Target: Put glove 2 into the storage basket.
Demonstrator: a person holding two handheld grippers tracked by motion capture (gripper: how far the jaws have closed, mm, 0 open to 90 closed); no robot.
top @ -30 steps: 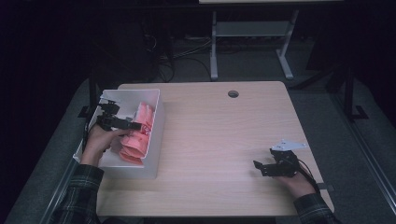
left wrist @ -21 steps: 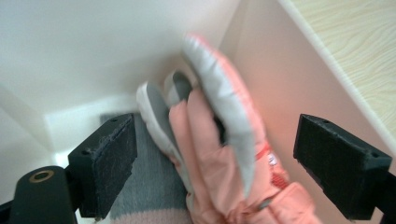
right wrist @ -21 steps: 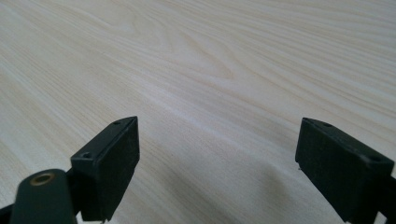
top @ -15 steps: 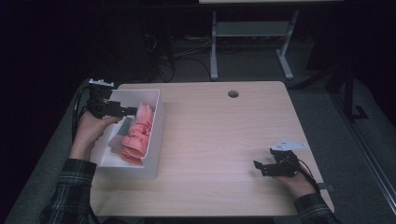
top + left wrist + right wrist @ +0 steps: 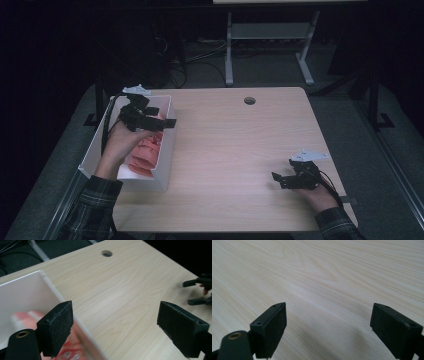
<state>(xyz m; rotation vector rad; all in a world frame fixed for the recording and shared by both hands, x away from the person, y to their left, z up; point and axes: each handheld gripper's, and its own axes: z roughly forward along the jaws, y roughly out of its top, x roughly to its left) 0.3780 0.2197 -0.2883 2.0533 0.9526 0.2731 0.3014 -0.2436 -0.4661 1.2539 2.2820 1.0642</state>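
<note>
Holding our left gripper [image 5: 159, 121] over the white bin [image 5: 167, 150], jaws wide apart, empty; pink packets [image 5: 145, 152] lie inside it. Our right gripper [image 5: 280, 179] rests on the wooden table [image 5: 235, 150], jaws equally spread, gripping nothing.

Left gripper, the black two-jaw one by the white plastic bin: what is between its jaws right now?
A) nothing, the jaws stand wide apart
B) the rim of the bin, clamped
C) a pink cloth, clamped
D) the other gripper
A: in the left gripper view the left gripper has its jaws wide apart over bare wooden table, with the pink cloth lying down in the white plastic bin, ungripped.
</note>
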